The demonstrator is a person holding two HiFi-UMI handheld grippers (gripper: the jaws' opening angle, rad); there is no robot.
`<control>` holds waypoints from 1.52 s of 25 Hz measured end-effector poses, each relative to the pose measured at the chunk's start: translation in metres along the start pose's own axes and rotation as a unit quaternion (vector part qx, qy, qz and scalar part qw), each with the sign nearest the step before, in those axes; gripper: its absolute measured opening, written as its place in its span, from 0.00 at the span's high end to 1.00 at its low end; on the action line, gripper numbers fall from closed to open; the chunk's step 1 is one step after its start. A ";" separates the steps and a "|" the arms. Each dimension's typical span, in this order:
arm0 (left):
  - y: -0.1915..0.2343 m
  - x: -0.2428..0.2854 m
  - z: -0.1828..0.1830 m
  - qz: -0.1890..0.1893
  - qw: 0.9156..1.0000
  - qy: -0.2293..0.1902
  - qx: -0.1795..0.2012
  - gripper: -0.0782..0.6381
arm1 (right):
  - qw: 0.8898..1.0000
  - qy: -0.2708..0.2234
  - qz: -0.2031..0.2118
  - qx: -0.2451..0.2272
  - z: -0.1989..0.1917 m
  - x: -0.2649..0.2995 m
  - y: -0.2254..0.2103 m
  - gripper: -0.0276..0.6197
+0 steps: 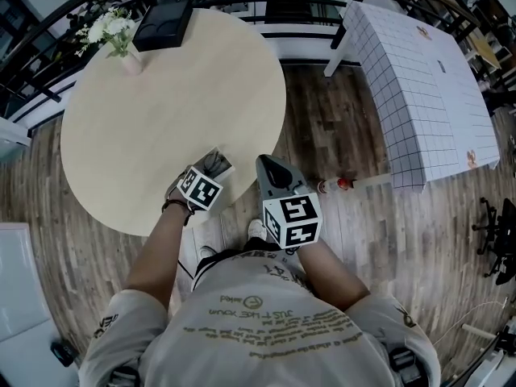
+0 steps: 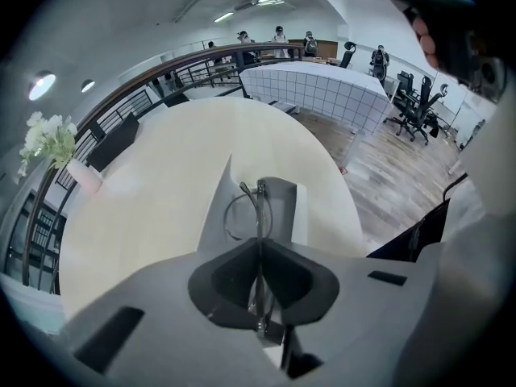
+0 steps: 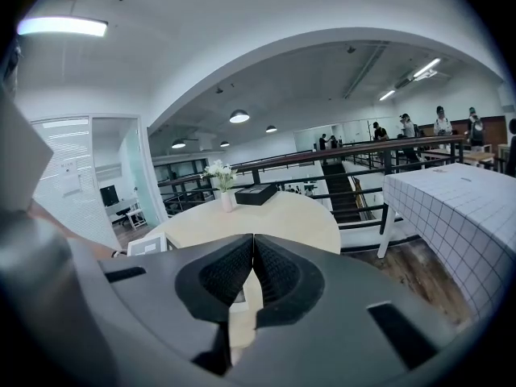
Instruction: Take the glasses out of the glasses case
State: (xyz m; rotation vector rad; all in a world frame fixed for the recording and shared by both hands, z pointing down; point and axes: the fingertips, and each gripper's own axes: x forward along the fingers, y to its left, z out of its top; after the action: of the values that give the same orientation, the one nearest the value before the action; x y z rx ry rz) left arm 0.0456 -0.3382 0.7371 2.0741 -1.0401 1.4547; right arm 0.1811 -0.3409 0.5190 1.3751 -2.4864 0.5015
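Note:
In the left gripper view my left gripper (image 2: 258,248) is shut on the thin wire-framed glasses (image 2: 239,216); one metal arm runs down between the jaws. Below the glasses a grey, flat-opened glasses case (image 2: 282,201) lies on the round pale table (image 2: 161,208), near its front edge. The head view shows the left gripper (image 1: 211,168) at that table edge, with the case mostly hidden beneath it. My right gripper (image 1: 268,164) hangs just off the table's right side, over the floor. Its jaws (image 3: 253,244) are shut with nothing between them.
A black box (image 1: 164,21) and a vase of white flowers (image 1: 119,32) stand at the table's far side. A white checked table (image 1: 419,87) stands to the right. A railing runs behind both. Wooden floor lies between the tables.

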 end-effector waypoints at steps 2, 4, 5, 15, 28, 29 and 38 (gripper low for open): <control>0.002 -0.007 0.002 0.007 1.000 -0.015 -0.005 0.86 | 1.000 -0.002 0.007 -0.003 0.004 0.002 0.003 0.93; 0.003 -0.016 0.005 0.008 0.999 -0.034 -0.017 0.86 | 1.000 -0.004 0.013 -0.006 0.008 0.005 0.008 0.93; 0.003 -0.022 0.006 0.006 0.999 -0.045 -0.026 0.86 | 1.000 -0.004 0.016 -0.007 0.010 0.007 0.010 0.93; 0.002 -0.088 0.027 -0.011 0.983 -0.165 -0.084 0.86 | 0.999 -0.010 0.046 -0.023 0.018 0.017 0.040 0.93; 0.048 -0.201 0.037 0.073 0.915 -0.329 -0.221 0.86 | 0.992 -0.052 0.104 -0.049 0.047 0.029 0.101 0.93; 0.055 -0.208 0.038 0.084 0.908 -0.339 -0.231 0.86 | 0.991 -0.058 0.109 -0.052 0.051 0.033 0.104 0.93; 0.083 -0.287 0.022 0.175 0.860 -0.391 -0.278 0.86 | 0.985 -0.078 0.144 -0.062 0.068 0.045 0.140 0.94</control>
State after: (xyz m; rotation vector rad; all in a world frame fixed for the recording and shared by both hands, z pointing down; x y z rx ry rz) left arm -0.0558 -0.3076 0.4565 2.0816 -1.9414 0.2561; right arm 0.0350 -0.3341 0.4504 1.0512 -2.8094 0.2965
